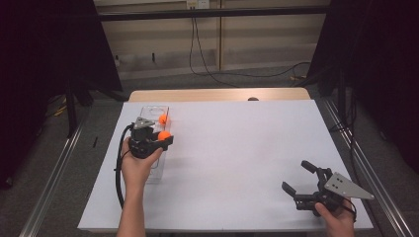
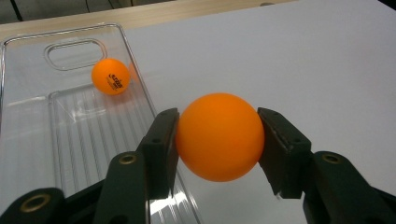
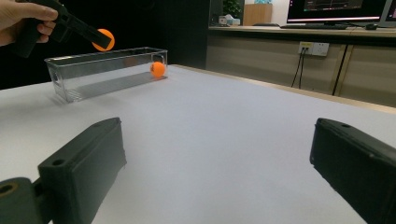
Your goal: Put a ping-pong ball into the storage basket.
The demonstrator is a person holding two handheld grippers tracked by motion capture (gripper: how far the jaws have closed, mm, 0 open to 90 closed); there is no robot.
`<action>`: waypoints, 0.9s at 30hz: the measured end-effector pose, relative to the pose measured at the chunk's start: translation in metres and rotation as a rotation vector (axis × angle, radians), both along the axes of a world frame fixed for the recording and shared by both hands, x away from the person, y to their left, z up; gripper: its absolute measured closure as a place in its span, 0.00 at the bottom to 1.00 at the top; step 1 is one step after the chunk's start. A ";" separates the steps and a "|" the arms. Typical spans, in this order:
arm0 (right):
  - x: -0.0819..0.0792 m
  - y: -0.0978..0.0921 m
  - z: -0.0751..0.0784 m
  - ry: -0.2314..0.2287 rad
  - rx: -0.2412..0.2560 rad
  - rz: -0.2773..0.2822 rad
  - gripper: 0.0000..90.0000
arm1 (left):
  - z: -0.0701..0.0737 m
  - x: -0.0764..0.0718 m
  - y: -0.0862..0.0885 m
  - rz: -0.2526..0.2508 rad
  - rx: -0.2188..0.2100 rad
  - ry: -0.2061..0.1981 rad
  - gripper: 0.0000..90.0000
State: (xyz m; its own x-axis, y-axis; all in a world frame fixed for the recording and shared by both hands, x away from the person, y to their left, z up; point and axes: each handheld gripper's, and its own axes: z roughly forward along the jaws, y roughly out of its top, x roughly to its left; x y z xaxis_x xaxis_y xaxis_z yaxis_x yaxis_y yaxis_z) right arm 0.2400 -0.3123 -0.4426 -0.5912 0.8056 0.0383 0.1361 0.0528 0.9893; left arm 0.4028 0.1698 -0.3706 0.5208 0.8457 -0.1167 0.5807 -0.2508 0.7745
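My left gripper (image 1: pixel 165 139) is shut on an orange ball (image 2: pixel 219 136), held just above the right long wall of a clear plastic bin (image 2: pixel 28 140). A second orange ball (image 2: pixel 110 76) with dark print lies inside the bin near its far end. In the high view the held ball (image 1: pixel 164 135) and the ball in the bin (image 1: pixel 163 119) sit close together over the bin (image 1: pixel 154 109) at the table's left. My right gripper (image 1: pixel 296 177) rests open near the front right corner, nothing between its jaws. The right gripper view shows the bin (image 3: pixel 84 77) and both balls far off.
A white sheet (image 1: pixel 237 148) covers the table, with a strip of wood (image 1: pixel 217 95) showing at the far edge. Black curtains hang on both sides and cables trail on the floor beyond.
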 end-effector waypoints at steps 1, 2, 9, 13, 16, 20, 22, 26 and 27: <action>0.000 0.000 0.000 0.000 0.001 -0.001 0.03 | 0.000 0.000 0.001 0.006 -0.002 0.001 0.57; 0.000 0.000 0.000 0.000 0.000 0.000 0.03 | 0.000 0.000 0.001 0.007 -0.001 -0.001 0.57; 0.000 0.000 0.000 0.000 0.000 0.001 0.03 | 0.000 0.000 0.004 0.015 -0.003 -0.003 0.57; 0.000 0.000 0.000 0.000 0.001 0.000 0.03 | 0.000 0.000 0.006 0.019 0.001 -0.004 0.57; 0.000 0.000 0.000 0.000 0.002 0.000 0.03 | -0.001 0.000 0.008 0.030 0.002 -0.003 0.57; 0.000 0.000 0.000 0.000 0.000 0.001 0.03 | -0.001 0.000 0.009 0.033 0.005 -0.004 0.57; 0.000 0.000 0.000 0.000 0.000 0.001 0.03 | -0.001 0.000 0.010 0.039 0.003 -0.009 0.57; 0.000 0.000 0.000 0.000 0.000 0.000 0.03 | -0.001 0.000 0.012 0.044 0.007 -0.012 0.57; 0.000 0.000 0.000 0.001 0.001 0.000 0.03 | -0.001 0.000 0.013 0.047 0.012 -0.014 0.57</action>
State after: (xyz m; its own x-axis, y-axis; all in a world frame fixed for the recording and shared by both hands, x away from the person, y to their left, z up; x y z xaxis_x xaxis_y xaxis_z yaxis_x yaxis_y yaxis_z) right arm 0.2402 -0.3127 -0.4427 -0.5911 0.8056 0.0396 0.1366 0.0516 0.9893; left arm 0.4027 0.1828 -0.3715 0.4819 0.8705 -0.0999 0.5815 -0.2324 0.7797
